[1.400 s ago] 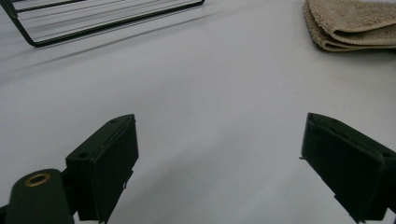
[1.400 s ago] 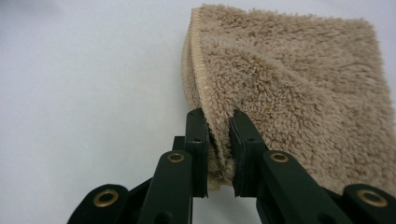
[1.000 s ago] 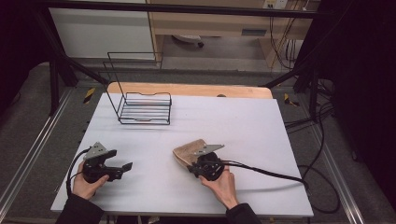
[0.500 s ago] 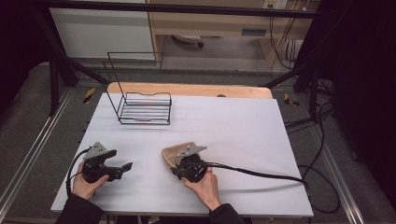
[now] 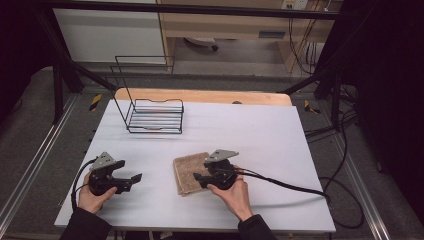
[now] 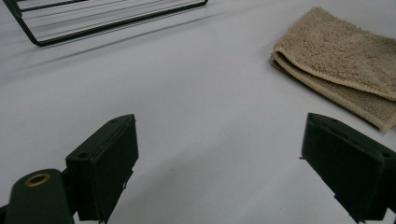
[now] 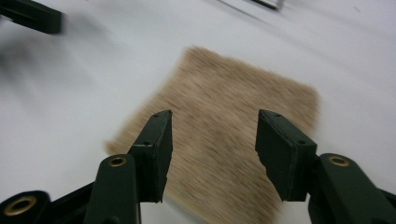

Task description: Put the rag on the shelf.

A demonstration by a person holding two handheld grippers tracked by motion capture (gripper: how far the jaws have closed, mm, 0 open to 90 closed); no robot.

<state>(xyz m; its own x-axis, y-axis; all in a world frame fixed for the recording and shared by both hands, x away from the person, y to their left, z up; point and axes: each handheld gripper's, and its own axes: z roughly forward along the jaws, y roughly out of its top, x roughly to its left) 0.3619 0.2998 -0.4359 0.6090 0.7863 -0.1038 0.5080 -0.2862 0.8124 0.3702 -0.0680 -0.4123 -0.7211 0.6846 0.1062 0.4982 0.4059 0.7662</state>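
Observation:
A folded tan towel (image 5: 186, 173) lies flat on the white table (image 5: 260, 135), near the front middle. My right gripper (image 5: 198, 178) hovers over the towel's right edge, jaws pointing left. Its jaws have just been opening and stand apart, with no cloth pinched between the pads. In the right gripper view the towel (image 7: 224, 93) spreads out below and beyond the right gripper (image 7: 215, 140). My left gripper (image 5: 134, 179) rests open at the front left, nothing in it. In the left gripper view the left gripper (image 6: 224, 154) faces bare table, with the towel (image 6: 336, 60) at the upper right.
A black wire rack (image 5: 155, 117) stands at the back left of the table, its base (image 6: 93, 18) seen ahead of the left gripper. A wooden board (image 5: 200, 95) runs along the far edge. The right gripper's cable (image 5: 290, 185) trails off to the right.
The right gripper carried the bunched towel leftward, then let go and drew back right. The towel now lies flat and folded. The left gripper has kept still.

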